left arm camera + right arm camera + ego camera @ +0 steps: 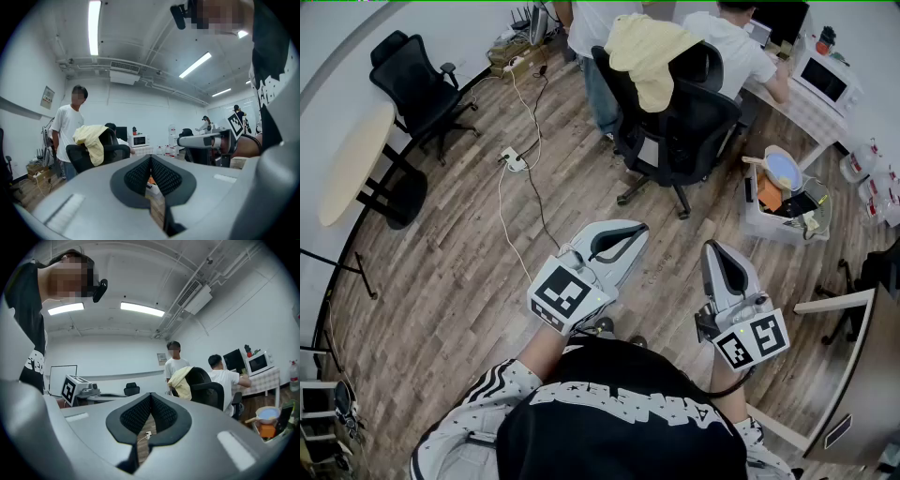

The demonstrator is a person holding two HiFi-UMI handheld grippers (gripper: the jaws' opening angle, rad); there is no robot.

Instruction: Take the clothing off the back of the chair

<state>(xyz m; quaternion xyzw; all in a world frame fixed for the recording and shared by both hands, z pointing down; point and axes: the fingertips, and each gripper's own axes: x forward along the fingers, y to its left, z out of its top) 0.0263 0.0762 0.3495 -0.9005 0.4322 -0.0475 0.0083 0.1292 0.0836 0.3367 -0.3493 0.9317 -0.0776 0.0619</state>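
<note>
A pale yellow garment (pixel 649 54) hangs over the back of a black office chair (pixel 680 127) at the far middle of the head view. The same garment (pixel 92 139) shows at the left of the left gripper view, and the garment (pixel 182 381) also shows right of centre in the right gripper view. My left gripper (pixel 630 233) is held near my body, shut and empty, well short of the chair. My right gripper (pixel 719 258) sits beside it, also shut with nothing in it. Both point level toward the chair.
A person in a white shirt (pixel 731 47) sits at a desk behind the chair; another (pixel 592 37) stands left of it. A bin of items (pixel 784 197) stands at right, a second black chair (pixel 420 86) far left. A power strip and cables (pixel 515 159) lie on the wood floor.
</note>
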